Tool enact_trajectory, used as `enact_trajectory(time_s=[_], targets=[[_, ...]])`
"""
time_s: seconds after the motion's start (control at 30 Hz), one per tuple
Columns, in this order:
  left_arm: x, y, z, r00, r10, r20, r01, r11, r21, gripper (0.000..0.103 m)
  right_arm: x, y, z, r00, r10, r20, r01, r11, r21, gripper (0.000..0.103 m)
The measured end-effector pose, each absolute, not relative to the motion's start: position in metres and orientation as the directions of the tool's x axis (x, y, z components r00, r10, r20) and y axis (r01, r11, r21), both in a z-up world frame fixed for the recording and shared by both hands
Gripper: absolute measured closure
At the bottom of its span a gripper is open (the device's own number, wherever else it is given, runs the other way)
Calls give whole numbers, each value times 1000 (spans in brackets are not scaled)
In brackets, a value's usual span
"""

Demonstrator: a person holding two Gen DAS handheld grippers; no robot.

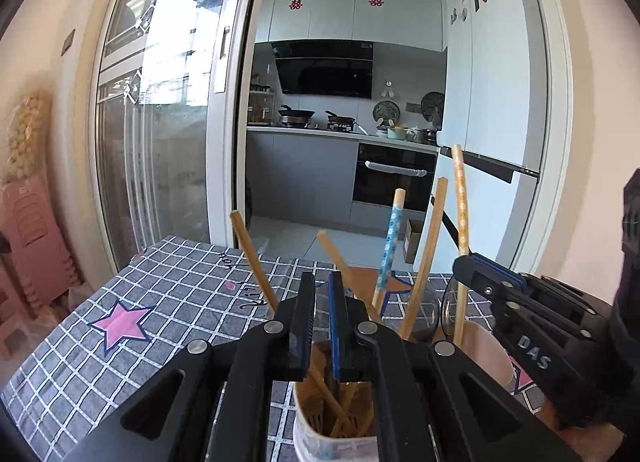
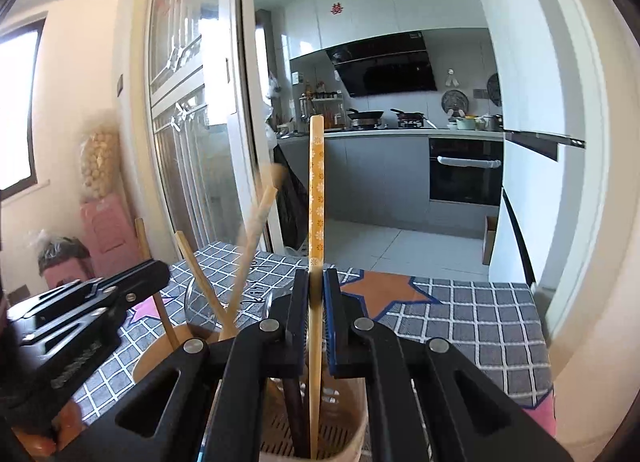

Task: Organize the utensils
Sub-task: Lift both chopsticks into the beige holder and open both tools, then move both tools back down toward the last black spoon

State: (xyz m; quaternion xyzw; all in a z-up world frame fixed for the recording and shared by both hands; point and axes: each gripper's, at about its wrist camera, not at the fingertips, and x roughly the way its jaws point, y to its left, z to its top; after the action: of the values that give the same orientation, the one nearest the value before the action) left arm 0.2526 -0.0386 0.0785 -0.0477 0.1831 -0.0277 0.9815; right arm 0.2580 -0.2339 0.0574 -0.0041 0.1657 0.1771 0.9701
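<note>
My left gripper (image 1: 321, 282) hangs over a white utensil holder (image 1: 332, 440) that holds several wooden chopsticks (image 1: 256, 262) and a blue patterned chopstick (image 1: 389, 246). Its jaws stand a narrow gap apart with nothing between them. My right gripper (image 2: 317, 278) is shut on an orange flowered chopstick (image 2: 316, 190), held upright with its lower end inside a beige slotted holder (image 2: 352, 422). A dark utensil stands in that holder too. The right gripper shows in the left wrist view (image 1: 472, 268), and the left gripper (image 2: 160, 270) shows in the right wrist view.
Both holders stand on a table with a grey checked cloth (image 1: 168, 302) printed with pink and orange stars. A glass vessel (image 1: 432, 310) stands behind the holders. Beyond the table edge are a sliding glass door (image 1: 172, 122) and the kitchen. Pink stools (image 1: 32, 230) stand at the left.
</note>
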Motion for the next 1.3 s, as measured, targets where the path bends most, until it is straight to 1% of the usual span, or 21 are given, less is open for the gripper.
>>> enact_trajectory(time_s=[0.13,0.3,0.33,0.37,0.4,0.47,0.53,0.6,0.7,0.87,0.97,1.0,1.03,1.07,1.17,1.23,1.27,1.3], targets=[[246,-30,76,916,-51,-398,19,996,-83,66,256,-230,46,849,375,-372,-380,923,63,95],[241,-23,62,863,-6,-505,-21,999,-46,66,246,-231,40,818,384,-428,-396,916,65,93],[240,-22,59,854,3,-521,-29,999,-41,66,246,-233,42,812,385,-438,-395,916,71,91],[238,-21,56,842,11,-539,-37,999,-38,66,246,-234,43,808,383,-447,-393,916,75,80],[236,-20,53,831,16,-556,-44,998,-36,66,245,-235,45,809,378,-451,-386,919,78,65],[232,-18,49,817,19,-576,-52,998,-40,66,241,-240,50,819,369,-439,-369,925,88,55],[227,-16,45,800,22,-599,-57,998,-40,66,237,-243,54,815,367,-449,-362,927,100,54],[221,-16,41,788,23,-615,-57,998,-35,66,230,-247,57,808,367,-460,-357,927,112,48],[210,-12,37,774,22,-633,-60,997,-38,66,217,-251,59,802,358,-478,-348,931,113,45],[191,-3,31,747,12,-665,-75,995,-67,66,193,-261,55,772,361,-523,-326,932,161,43],[179,0,24,730,5,-683,-67,996,-64,65,177,-265,49,754,347,-557,-297,937,182,42],[174,0,21,721,3,-692,-64,996,-63,63,171,-266,46,750,335,-570,-287,942,176,41],[170,1,19,715,0,-699,-64,996,-65,52,166,-266,44,745,331,-579,-283,943,176,41],[164,3,16,708,-2,-706,-67,995,-69,1,159,-266,39,733,329,-595,-278,944,180,41],[145,6,13,727,15,-686,-85,994,-69,0,142,-266,27,704,321,-634,-260,947,190,41],[136,6,8,713,12,-701,-74,996,-58,0,131,-266,19,676,319,-664,-252,947,199,41],[130,7,4,704,12,-710,-75,995,-58,0,127,-265,14,657,321,-683,-250,946,205,38],[124,9,0,698,5,-716,-77,995,-68,0,122,-264,9,637,327,-699,-249,944,215,33]])
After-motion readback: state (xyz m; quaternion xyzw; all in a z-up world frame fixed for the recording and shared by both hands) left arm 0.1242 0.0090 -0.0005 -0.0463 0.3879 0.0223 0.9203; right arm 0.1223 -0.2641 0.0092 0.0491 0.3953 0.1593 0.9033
